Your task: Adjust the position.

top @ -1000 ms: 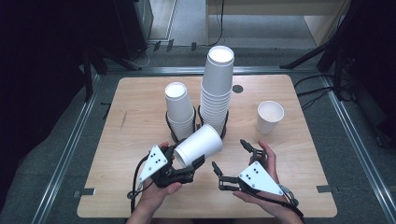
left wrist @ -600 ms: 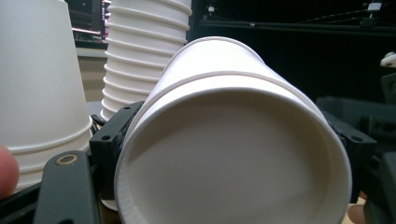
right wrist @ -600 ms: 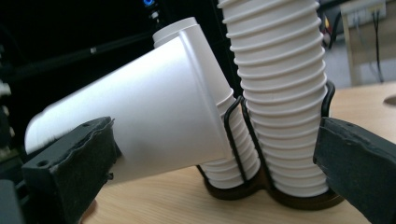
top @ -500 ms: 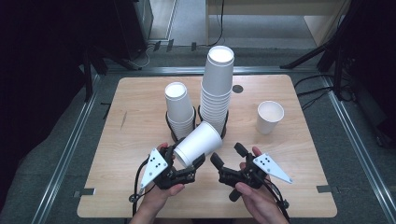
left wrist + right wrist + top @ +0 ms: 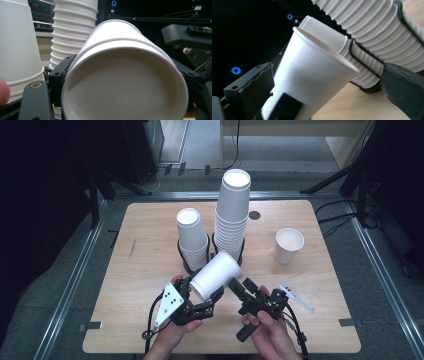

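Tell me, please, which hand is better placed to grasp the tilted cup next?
Right: the right gripper has open fingers straddling the tilted cup without pressing it, while the left gripper is shut on it.

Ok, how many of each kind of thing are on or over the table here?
Cup stacks: 2, short stack, tall stack
Single cups: 2, held cup, standing cup
Wire holders: 2, left holder, right holder
Tools: 2, left tool, right tool
Total: 8

On the tabletop (image 5: 140, 245): short cup stack (image 5: 191, 237) left of tall stack (image 5: 231, 215), both mid-back. Single cup (image 5: 289, 245) stands well right of them. Tilted cup (image 5: 214, 275) sits in front of the stacks, btwn my left gripper (image 5: 202, 302) & right gripper (image 5: 240, 290).
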{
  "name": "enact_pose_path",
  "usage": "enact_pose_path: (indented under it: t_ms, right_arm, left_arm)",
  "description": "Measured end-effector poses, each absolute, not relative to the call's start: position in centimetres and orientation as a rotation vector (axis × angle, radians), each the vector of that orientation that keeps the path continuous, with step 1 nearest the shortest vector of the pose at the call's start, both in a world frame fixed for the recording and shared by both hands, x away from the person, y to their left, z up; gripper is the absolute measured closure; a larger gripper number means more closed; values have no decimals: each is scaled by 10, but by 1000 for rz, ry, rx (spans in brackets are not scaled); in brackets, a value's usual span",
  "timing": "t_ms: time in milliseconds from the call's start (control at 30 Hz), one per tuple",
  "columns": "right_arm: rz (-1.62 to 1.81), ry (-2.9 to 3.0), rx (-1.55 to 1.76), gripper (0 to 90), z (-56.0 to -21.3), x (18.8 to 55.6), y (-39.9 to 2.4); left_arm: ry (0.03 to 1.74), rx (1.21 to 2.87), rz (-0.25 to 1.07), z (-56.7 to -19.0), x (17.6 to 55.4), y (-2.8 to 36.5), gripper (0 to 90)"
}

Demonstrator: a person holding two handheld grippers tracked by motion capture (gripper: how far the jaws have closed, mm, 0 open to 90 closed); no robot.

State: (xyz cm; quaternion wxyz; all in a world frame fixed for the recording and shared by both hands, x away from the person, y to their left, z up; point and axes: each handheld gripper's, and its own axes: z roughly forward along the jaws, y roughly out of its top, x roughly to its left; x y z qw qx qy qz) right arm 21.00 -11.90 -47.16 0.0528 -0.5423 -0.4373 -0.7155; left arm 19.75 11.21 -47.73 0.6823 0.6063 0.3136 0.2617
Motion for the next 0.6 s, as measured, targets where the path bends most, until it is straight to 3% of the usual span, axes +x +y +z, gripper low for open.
enact_pose_path:
  t_ms: [600]
  right_arm:
    - [-2024, -1068, -1681, 0, -476, 209, -114]
  left_arm:
    - [657, 1391, 608, -482, 189, 89, 211]
